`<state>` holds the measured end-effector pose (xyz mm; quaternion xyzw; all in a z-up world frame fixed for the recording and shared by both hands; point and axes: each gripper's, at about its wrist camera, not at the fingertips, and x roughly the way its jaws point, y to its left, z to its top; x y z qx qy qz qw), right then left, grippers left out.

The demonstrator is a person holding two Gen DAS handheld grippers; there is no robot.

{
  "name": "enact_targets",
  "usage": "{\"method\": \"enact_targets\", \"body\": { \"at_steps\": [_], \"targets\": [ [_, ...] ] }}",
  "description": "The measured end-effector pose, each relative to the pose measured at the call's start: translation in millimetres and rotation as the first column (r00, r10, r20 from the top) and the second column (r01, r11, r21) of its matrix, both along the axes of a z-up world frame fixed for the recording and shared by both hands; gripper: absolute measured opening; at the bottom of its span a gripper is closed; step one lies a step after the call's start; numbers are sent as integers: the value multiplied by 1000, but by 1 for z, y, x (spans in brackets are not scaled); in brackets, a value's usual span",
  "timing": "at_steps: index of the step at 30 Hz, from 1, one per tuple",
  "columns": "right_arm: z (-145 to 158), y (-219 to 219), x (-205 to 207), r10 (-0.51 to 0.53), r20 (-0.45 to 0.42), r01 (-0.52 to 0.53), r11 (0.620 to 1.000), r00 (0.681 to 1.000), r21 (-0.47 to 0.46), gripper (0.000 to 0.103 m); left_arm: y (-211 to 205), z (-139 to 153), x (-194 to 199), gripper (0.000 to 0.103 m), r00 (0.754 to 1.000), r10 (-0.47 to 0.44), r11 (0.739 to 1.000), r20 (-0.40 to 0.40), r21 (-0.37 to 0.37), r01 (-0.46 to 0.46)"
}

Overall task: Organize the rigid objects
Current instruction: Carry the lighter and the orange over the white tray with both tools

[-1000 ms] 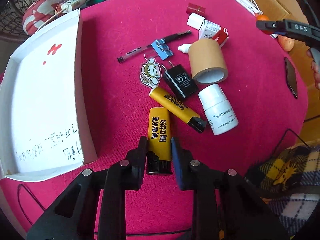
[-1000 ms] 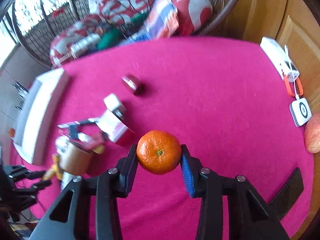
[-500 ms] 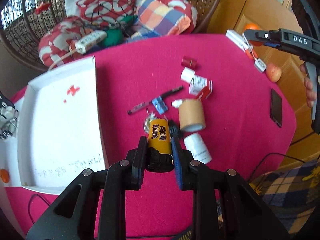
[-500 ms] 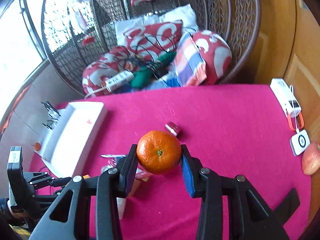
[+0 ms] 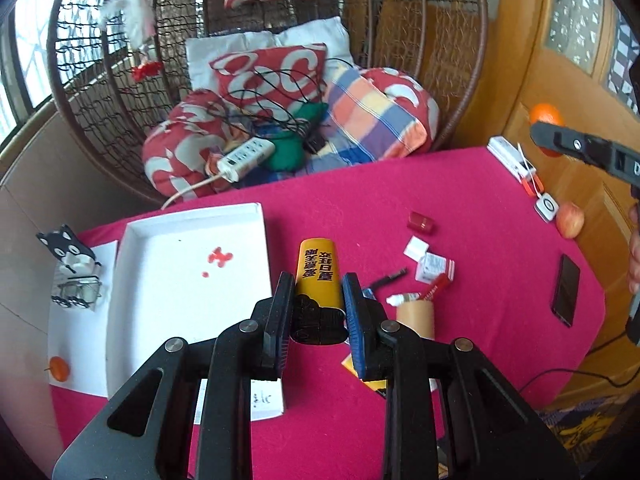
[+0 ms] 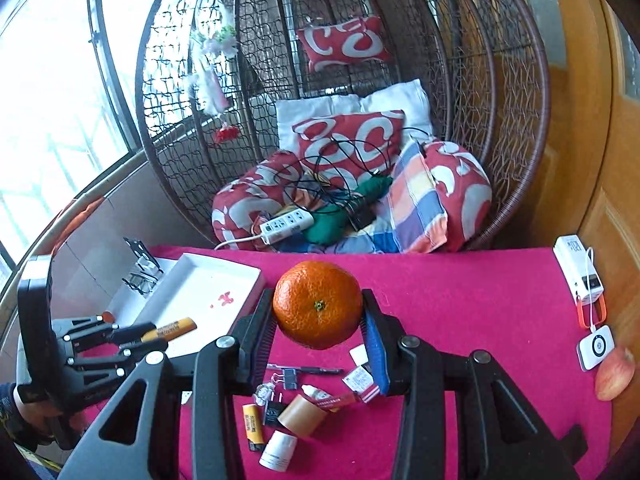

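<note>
The left gripper (image 5: pixel 316 304) pinches a yellow lighter (image 5: pixel 319 276) with black Chinese characters, held above the bench (image 5: pixel 360 196) just beside the white tray (image 5: pixel 192 280) and its right rim. The right gripper (image 6: pixel 318 332) has its fingers clamped on an orange (image 6: pixel 318 305), high over the clutter; open red cloth stretches to the bench's far edge.

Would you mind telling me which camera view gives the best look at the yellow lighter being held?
The left wrist view: the yellow lighter fills the centre, clamped between the left gripper's fingers, its black printing readable. The right wrist view shows it only small and side-on at the left gripper's tip, over the white tray.
</note>
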<state>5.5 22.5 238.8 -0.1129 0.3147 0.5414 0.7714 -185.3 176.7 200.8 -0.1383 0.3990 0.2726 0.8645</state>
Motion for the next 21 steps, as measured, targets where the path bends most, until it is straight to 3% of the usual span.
{"method": "enact_targets", "body": {
  "at_steps": [21],
  "targets": [
    [0, 50, -61, 100, 13, -99, 994, 995, -35, 40, 51, 2, -60, 24, 992, 125, 992, 9, -6, -125]
  ]
}}
